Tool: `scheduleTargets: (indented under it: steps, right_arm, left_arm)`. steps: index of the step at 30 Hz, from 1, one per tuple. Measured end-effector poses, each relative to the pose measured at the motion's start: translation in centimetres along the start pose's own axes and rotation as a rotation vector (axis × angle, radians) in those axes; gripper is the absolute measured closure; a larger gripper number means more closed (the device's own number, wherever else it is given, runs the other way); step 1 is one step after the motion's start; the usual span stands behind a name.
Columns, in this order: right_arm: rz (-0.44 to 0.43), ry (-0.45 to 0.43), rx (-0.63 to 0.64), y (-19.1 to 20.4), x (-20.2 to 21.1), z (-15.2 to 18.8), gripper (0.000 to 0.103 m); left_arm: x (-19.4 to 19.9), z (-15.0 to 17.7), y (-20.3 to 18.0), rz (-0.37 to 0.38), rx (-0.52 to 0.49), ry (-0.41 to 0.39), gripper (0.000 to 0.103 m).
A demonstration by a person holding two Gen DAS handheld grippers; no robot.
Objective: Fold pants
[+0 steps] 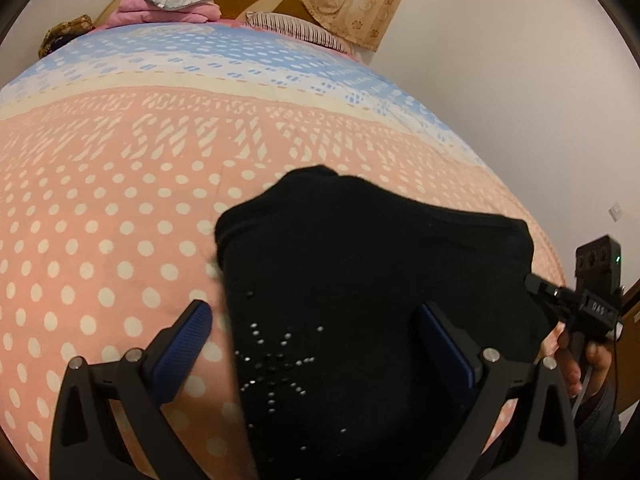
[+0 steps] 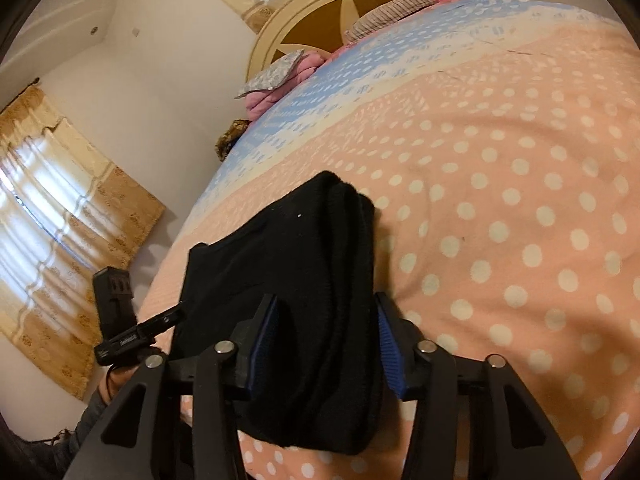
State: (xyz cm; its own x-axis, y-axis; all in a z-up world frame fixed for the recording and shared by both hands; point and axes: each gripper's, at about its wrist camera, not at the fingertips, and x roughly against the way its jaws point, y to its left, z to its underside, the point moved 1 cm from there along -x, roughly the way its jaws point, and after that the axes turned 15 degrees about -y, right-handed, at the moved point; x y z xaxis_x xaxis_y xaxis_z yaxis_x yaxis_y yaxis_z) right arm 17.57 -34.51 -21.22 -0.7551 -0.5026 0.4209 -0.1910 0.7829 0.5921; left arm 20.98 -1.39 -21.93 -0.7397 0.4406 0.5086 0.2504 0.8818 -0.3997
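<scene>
- Left gripper [image 1: 316, 344] is standing with its blue pads wide apart, straddling the black pants [image 1: 372, 280] near their studded pattern
- Right gripper [image 2: 326, 344] is likewise spread, its jaws flanking the folded bundle without pinching it
- Pants are lying folded on the pink polka-dot bedspread [image 2: 520, 200], near the bed's edge

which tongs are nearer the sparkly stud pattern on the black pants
Left. The left tongs straddle the stud pattern on the black pants; the right tongs straddle the far side of the bundle.
</scene>
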Motion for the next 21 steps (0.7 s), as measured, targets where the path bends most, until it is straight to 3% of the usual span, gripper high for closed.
scheduleTargets:
  steps: [3,7,8,9,13,21]
  right_arm:
    - [-0.041,0.012,-0.043,-0.3,0.1,0.3,0.063]
    - [-0.049,0.018,-0.051,-0.3,0.1,0.6,0.069]
    - [-0.050,0.011,-0.043,0.0,0.3,0.6,0.073]
    - [-0.054,0.006,-0.025,0.6,0.5,0.8,0.075]
    - [-0.058,-0.031,0.063,3.2,1.6,0.8,0.078]
    - [-0.115,-0.027,0.091,6.8,0.2,-1.1,0.079]
  left_arm:
    - [0.4,-0.1,0.4,0.034,0.043,-0.012,0.007]
    - [0.2,0.2,0.4,0.094,0.069,-0.002,0.042]
    - [0.3,0.2,0.4,0.111,0.081,-0.002,0.058]
    - [0.3,0.2,0.4,0.139,0.100,0.003,0.066]
    - [1.7,-0.3,0.6,0.134,0.116,-0.034,0.085]
    - [4.9,-1.6,2.6,0.177,0.174,-0.078,0.090]
